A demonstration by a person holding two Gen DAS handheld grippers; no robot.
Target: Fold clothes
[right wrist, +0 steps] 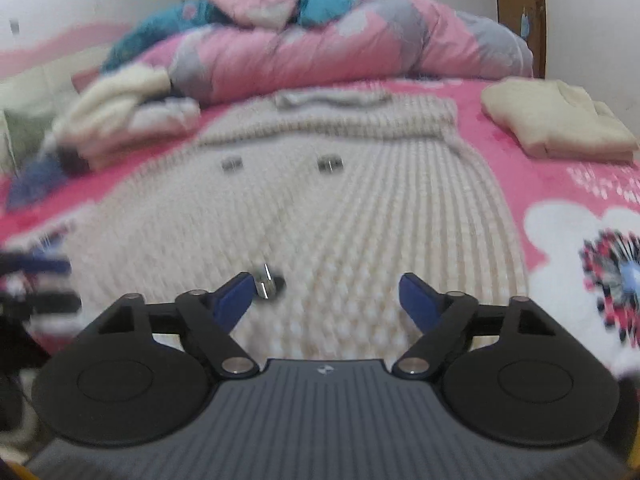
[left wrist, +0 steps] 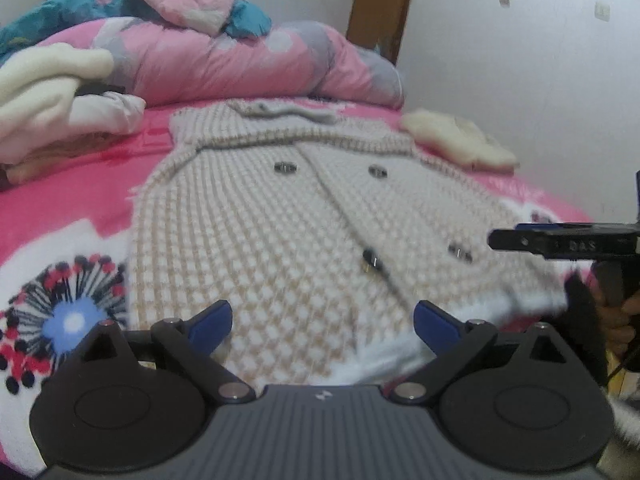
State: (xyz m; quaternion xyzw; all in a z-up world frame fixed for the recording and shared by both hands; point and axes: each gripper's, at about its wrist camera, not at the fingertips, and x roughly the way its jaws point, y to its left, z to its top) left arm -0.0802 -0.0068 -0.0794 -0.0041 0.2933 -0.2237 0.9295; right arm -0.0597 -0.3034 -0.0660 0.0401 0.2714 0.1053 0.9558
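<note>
Both hand-held grippers, left (left wrist: 322, 322) and right (right wrist: 326, 300), gape empty above buttoned checked coat (left wrist: 256, 216)

— Where's the coat?

— I see the coat (left wrist: 280, 216) flat on the bed (left wrist: 80, 200), collar away from me, between my 2 grippers.

— Around it?

— Quilt (right wrist: 320, 52) heaped behind it, clothes pile (left wrist: 52, 96) left, folded sweater (right wrist: 556, 124) right.

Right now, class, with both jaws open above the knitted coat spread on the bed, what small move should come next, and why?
Probably lower the left gripper onto the near hem of the houndstooth coat and close. The coat lies flat, buttoned and unfolded; both the left and the right gripper are open and empty, so nothing is held yet.
</note>
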